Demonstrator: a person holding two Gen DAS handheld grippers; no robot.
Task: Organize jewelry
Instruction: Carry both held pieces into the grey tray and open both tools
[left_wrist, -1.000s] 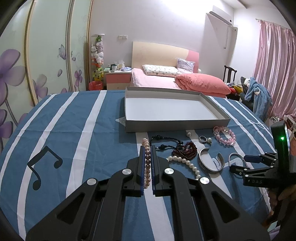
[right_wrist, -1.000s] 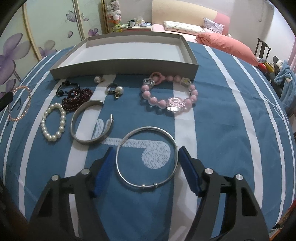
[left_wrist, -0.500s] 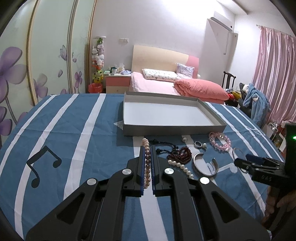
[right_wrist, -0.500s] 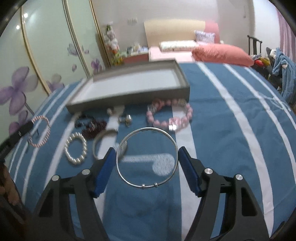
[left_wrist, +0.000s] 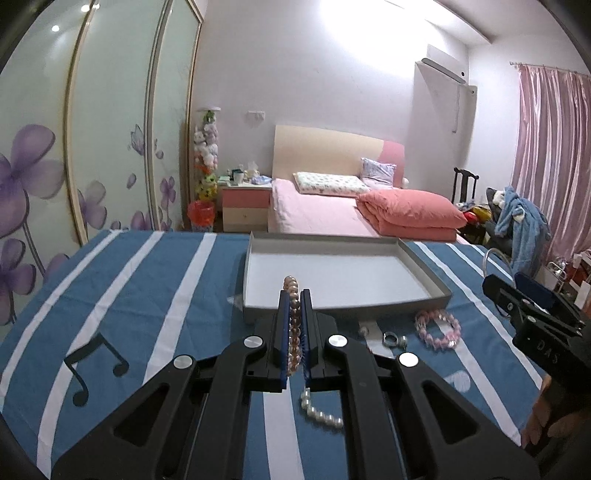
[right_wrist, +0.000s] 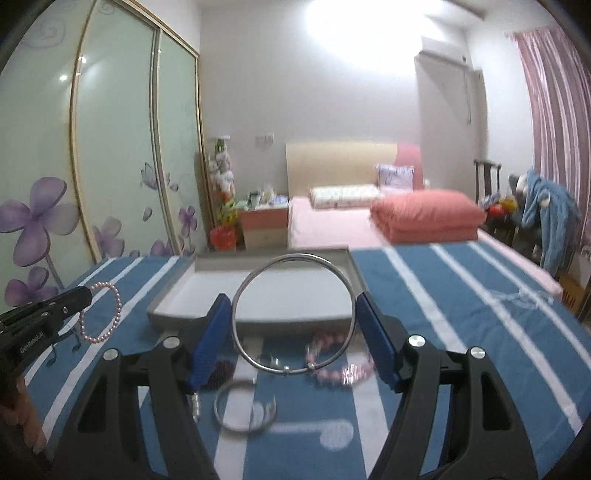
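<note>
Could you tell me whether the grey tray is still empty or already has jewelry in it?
Empty. Both views show the tray's white floor bare; the pearl bracelet and bangle are held in the grippers, not in it.

The left hand-held gripper (left_wrist: 294, 325) hides most of the white pearl bracelet (left_wrist: 320, 412).

silver bangle (right_wrist: 293, 314) lifted off cloth | pink pearl bracelet (left_wrist: 293, 325) raised
</note>
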